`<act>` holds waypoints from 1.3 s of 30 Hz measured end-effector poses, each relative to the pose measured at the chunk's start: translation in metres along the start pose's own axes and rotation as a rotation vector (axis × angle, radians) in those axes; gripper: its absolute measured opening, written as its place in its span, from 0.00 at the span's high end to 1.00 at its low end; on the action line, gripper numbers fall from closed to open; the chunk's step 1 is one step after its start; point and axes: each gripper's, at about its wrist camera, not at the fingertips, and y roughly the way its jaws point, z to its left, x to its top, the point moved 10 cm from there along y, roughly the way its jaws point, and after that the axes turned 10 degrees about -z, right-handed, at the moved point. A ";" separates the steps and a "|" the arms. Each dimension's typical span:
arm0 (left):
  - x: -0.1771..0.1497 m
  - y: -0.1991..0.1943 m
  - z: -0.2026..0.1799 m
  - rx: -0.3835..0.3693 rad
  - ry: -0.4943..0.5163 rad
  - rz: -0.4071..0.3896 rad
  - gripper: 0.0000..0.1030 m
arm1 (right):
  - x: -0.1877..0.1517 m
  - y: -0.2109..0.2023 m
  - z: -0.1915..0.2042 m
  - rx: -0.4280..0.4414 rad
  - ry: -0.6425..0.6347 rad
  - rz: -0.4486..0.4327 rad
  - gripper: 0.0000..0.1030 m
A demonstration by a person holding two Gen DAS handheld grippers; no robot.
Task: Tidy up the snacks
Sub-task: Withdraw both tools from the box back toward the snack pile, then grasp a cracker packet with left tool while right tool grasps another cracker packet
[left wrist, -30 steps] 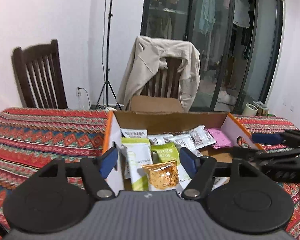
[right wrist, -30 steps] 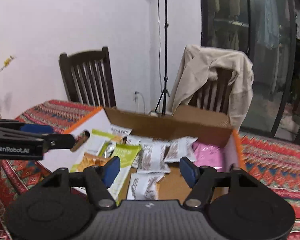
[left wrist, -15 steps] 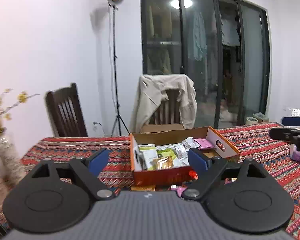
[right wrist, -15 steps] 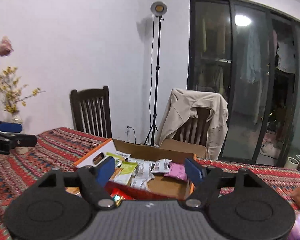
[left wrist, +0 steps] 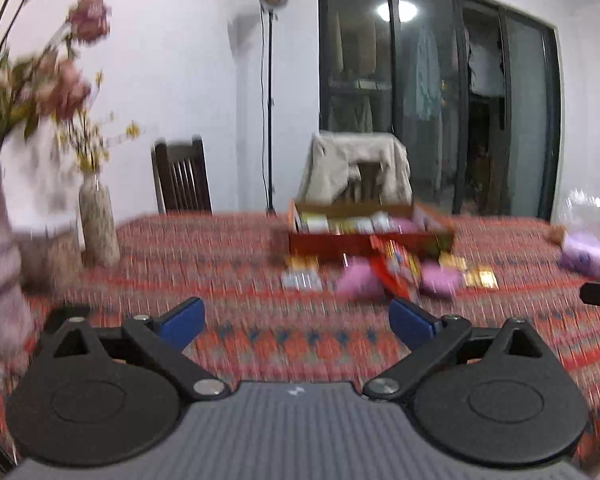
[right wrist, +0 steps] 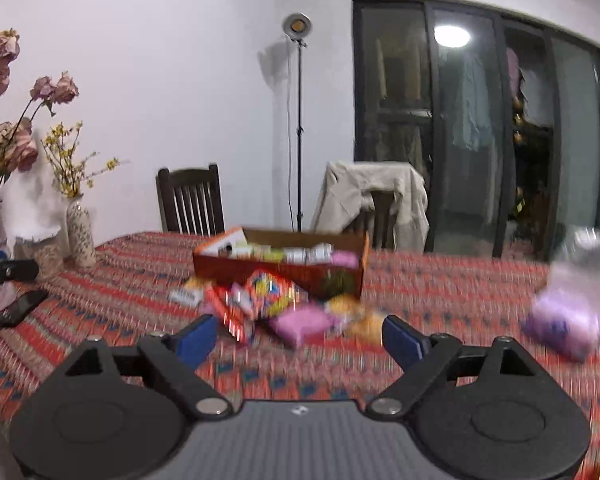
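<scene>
Blue pads (left wrist: pixel 180 320) tip the black fingers of the left gripper (left wrist: pixel 296 322), whose jaws stand wide apart and have just been opening, with nothing between them but the red patterned tablecloth (left wrist: pixel 228 276) below. The right gripper (right wrist: pixel 298 338) likewise carries blue pads (right wrist: pixel 400 338) on spread jaws that have just been opening, and these too are empty. Ahead of both, loose snack packets (right wrist: pixel 268 300) lie in a blurred heap on the cloth: a pink packet (right wrist: pixel 300 322) nearest the right gripper, a red and yellow one (right wrist: pixel 270 290) behind it, and small yellow pieces (left wrist: pixel 480 278) off to the side in the left wrist view. Just beyond this heap stands the open cardboard box (right wrist: pixel 280 268) with orange-red sides, holding more packets (right wrist: pixel 300 254) in white, green and pink; its front wall touches or nearly touches the loose pile, though blur hides which. A purple bag (right wrist: pixel 560 316) lies well apart at the right edge of the table. At the left end stand a slim speckled vase (right wrist: pixel 80 232) with yellow sprigs and a larger vase of faded pink roses (right wrist: pixel 16 136), with a dark phone (right wrist: pixel 20 308) lying flat near them. Behind the table are a dark wooden chair (right wrist: pixel 190 200), a second chair draped with a beige jacket (right wrist: pixel 372 200), a light stand (right wrist: pixel 298 120) and dark glass doors (right wrist: pixel 480 128).
</scene>
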 end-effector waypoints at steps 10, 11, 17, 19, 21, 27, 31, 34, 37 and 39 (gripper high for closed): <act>-0.081 -0.024 0.005 0.044 -0.003 0.176 0.02 | -0.098 -0.032 0.005 -0.059 -0.020 0.170 0.11; -0.081 -0.024 0.007 0.048 -0.005 0.177 0.02 | -0.100 -0.032 0.007 -0.052 -0.021 0.172 0.11; -0.080 -0.014 0.009 0.060 -0.008 0.198 0.02 | -0.106 -0.026 0.013 -0.047 -0.022 0.192 0.11; -0.083 -0.010 0.009 0.057 -0.014 0.212 0.02 | -0.108 -0.021 0.011 -0.047 -0.018 0.204 0.11; -0.085 -0.003 0.008 0.050 -0.019 0.223 0.02 | -0.110 -0.016 0.009 -0.049 -0.014 0.214 0.11; -0.082 0.026 0.003 0.013 -0.020 0.239 0.02 | -0.115 0.006 0.004 -0.054 -0.002 0.246 0.11; -0.076 0.055 0.003 -0.003 -0.020 0.241 0.03 | -0.114 0.028 0.001 -0.049 0.009 0.262 0.12; -0.068 0.082 0.006 -0.020 -0.025 0.240 0.03 | -0.108 0.052 -0.002 -0.043 0.008 0.260 0.12; -0.054 0.113 0.010 -0.038 -0.024 0.228 0.04 | -0.097 0.079 -0.012 -0.055 0.014 0.250 0.13; -0.046 0.136 0.014 -0.044 -0.022 0.219 0.07 | -0.087 0.101 -0.025 -0.078 0.038 0.243 0.16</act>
